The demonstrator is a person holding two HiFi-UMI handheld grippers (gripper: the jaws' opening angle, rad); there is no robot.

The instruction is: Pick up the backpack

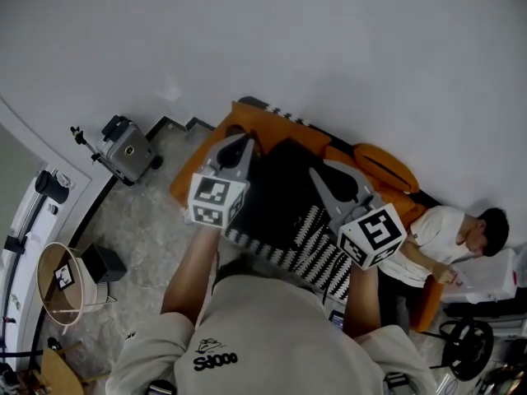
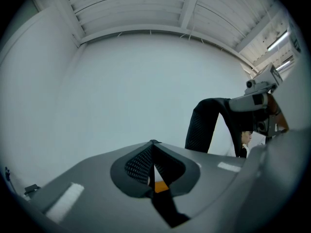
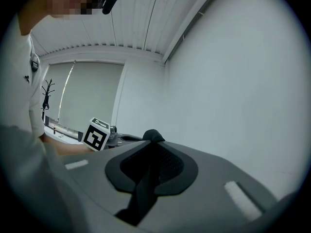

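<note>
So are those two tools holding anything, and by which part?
Yes, the black backpack. The left gripper is shut on one black strap, the right gripper on another strap.

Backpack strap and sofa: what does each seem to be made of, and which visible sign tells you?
Backpack strap: likely black padded mesh fabric, matte; a fine dotted weave shows on it.
Sofa: orange upholstery, fabric or leather-like, matte; soft rounded cushion edges, but the texture is too small to tell.

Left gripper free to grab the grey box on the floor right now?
Probably not: the left gripper is shut on the backpack, held up, and the grey box sits on the floor below.
</note>
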